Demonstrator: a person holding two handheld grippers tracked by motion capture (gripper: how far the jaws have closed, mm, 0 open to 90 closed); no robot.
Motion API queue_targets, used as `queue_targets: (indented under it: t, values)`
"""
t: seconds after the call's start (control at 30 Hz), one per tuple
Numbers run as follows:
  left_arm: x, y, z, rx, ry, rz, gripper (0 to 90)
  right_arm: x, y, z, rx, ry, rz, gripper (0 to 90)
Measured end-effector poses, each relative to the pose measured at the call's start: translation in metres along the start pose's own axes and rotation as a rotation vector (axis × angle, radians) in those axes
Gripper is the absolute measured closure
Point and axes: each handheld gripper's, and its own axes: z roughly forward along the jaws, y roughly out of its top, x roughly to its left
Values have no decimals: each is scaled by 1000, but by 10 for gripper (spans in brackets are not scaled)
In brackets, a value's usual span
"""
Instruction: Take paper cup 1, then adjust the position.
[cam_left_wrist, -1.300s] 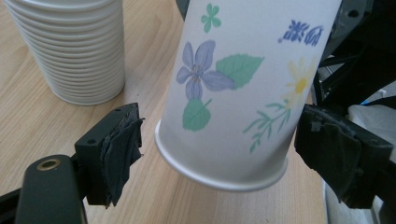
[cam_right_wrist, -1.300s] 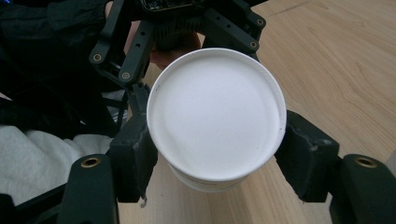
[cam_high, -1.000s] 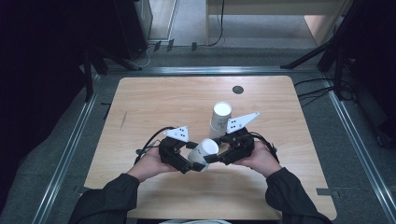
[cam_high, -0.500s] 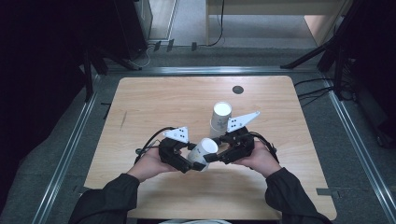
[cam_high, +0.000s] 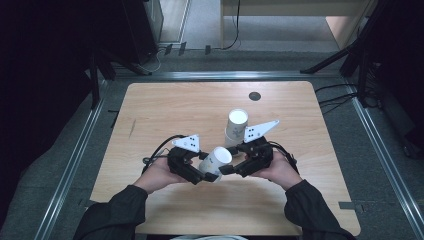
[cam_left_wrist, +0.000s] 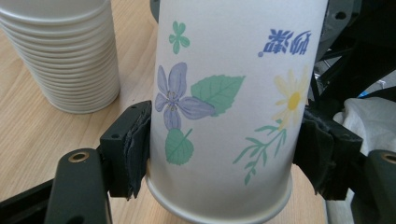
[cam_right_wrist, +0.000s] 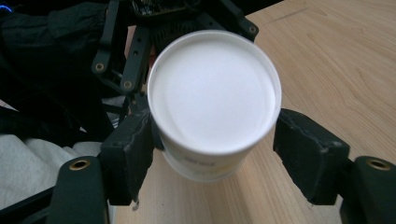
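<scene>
Paper cup (cam_high: 216, 160), floral print, held tilted above the wooden table (cam_high: 165, 107) near its front edge, between both grippers. L gripper (cam_left_wrist: 219, 154): jaws clamped on the cup wall near its base, pads pressing both sides. R gripper (cam_right_wrist: 212, 144): jaws have just been opening; cup mouth sits between them, left pad at or v. near the wall, right pad standing clear. Stack of paper cups (cam_high: 235, 127) stands upright just behind the R gripper (cam_high: 229, 169), apart from the held cup; also seen upper left in L gripper view (cam_left_wrist: 60, 51).
</scene>
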Motion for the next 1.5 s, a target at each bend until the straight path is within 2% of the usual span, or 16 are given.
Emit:
queue_targets:
  t: [0.1,0.3,0.43,0.53,0.63,0.7,0.83,0.9,0.93,0.97,1.03,1.17,1.33,1.5]
  values:
    - [1,1,-6,16,16,12,264,2,-2,-3,11,-17,-6,287]
    - [2,3,-18,17,26,16,265,6,-7,-7,30,-55,-35,287]
    - [3,5,-20,31,36,26,265,11,-11,-8,54,-85,-55,289]
    - [2,5,-20,69,45,38,266,13,-14,-10,59,-108,-65,292]
    - [3,6,-18,107,47,52,266,15,-18,-12,54,-118,-48,295]
    - [3,8,-17,121,64,75,266,16,-19,-12,58,-126,-44,297]
    - [2,13,-14,154,62,86,267,17,-22,-12,53,-145,-39,297]
    - [2,15,-13,192,58,109,266,18,-23,-13,54,-146,-41,297]
    - [2,15,-13,192,58,109,267,18,-23,-13,55,-147,-42,297]
    - [2,19,-12,222,60,123,267,18,-24,-13,56,-148,-43,297]
    - [2,23,-12,244,68,135,267,18,-24,-13,61,-143,-41,297]
    - [2,32,-12,291,55,154,266,17,-24,-11,66,-134,-41,293]
    - [1,38,-11,323,57,182,266,17,-23,-8,62,-135,-54,276]
    - [-3,36,-10,352,63,203,266,16,-22,-7,60,-131,-48,269]
